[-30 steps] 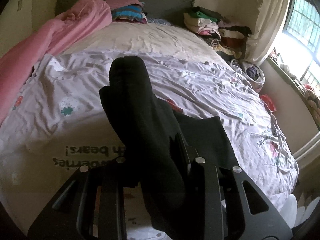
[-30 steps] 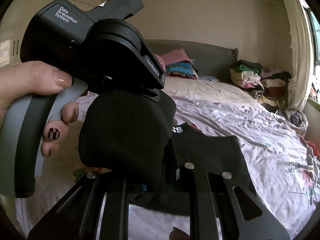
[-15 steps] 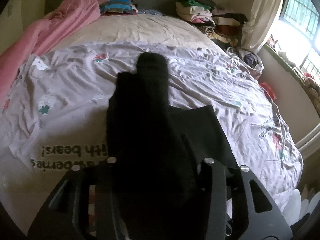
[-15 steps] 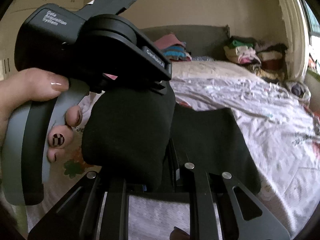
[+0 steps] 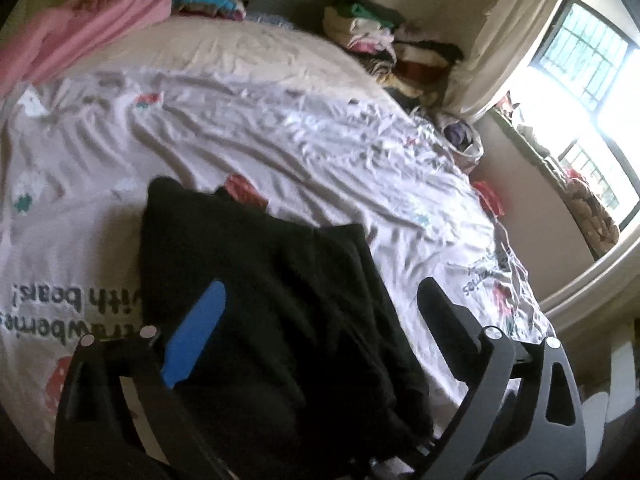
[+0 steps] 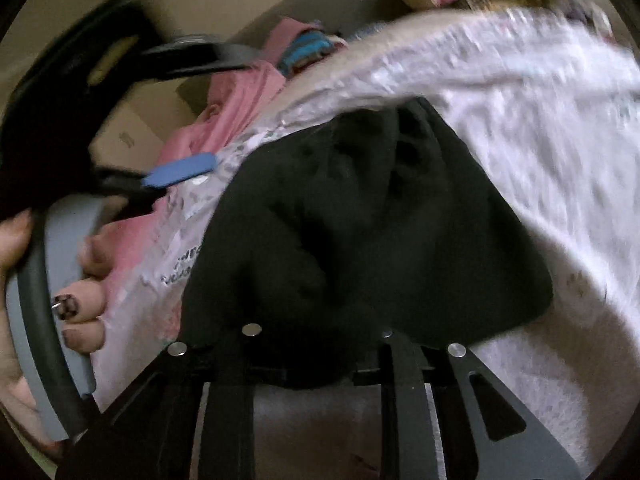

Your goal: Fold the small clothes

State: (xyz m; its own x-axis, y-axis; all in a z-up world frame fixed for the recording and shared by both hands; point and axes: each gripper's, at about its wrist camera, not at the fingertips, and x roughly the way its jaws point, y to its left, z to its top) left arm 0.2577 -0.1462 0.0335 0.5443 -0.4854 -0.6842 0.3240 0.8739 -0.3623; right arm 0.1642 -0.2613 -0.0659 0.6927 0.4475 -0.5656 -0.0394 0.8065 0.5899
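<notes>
Your left gripper (image 5: 316, 312) points down over the black garment (image 5: 280, 300), its jaws opening wide and pressing nothing. Your right gripper (image 6: 316, 344) stands nearly closed, pinching the garment's near edge. Your left hand (image 6: 48, 280) wraps its gripper's handle beside it.

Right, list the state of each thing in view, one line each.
left gripper: jaws opening wide, pads off the cloth.
right gripper: narrow, black cloth bunched between its fingers.
black garment: folded over, lying on the bed.
bedsheet: wrinkled, spread flat.
pink blanket: heaped at the bed's edge.
clothes stack: folded, piled.
</notes>
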